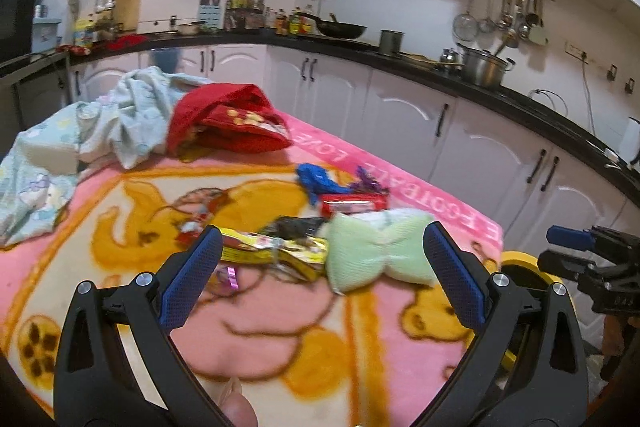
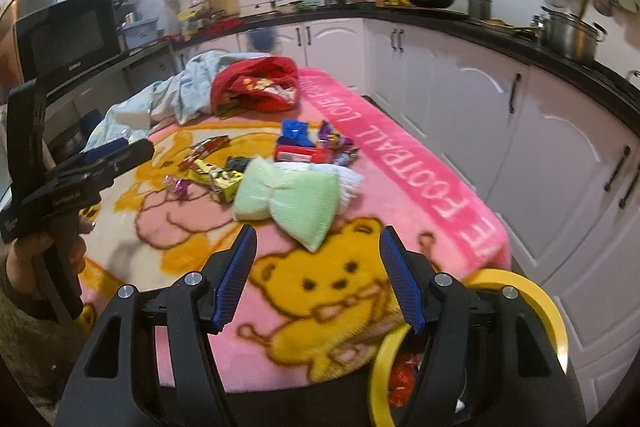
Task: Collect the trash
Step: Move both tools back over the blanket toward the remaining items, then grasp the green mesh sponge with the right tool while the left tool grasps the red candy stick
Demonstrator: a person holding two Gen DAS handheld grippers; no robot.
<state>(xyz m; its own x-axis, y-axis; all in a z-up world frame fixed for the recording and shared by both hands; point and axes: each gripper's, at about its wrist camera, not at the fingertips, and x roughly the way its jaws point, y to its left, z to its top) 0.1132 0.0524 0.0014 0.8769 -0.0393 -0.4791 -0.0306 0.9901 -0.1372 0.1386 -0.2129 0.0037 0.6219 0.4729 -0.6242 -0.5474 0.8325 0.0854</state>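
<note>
yellow wrapper [image 1: 272, 251] lies mid-bench among other trash just ahead of the wide, empty left gripper [image 1: 322, 267]; pinch it low, clear of the blanket [image 1: 280, 327], right gripper [image 2: 318, 275] likewise wide.

Yellow bin [image 2: 520, 291] at the blanket's [image 2: 280, 307] near right corner half hidden behind the right gripper [image 2: 318, 277], contents blurred, cut off by the bottom edge. Black wrapper [image 1: 294, 227] mostly hidden behind the yellow wrapper [image 1: 272, 251]. White cloth [image 2: 350, 183] largely tucked behind the green bow [image 2: 288, 199]. Print on all wrappers too blurred to read.
</note>
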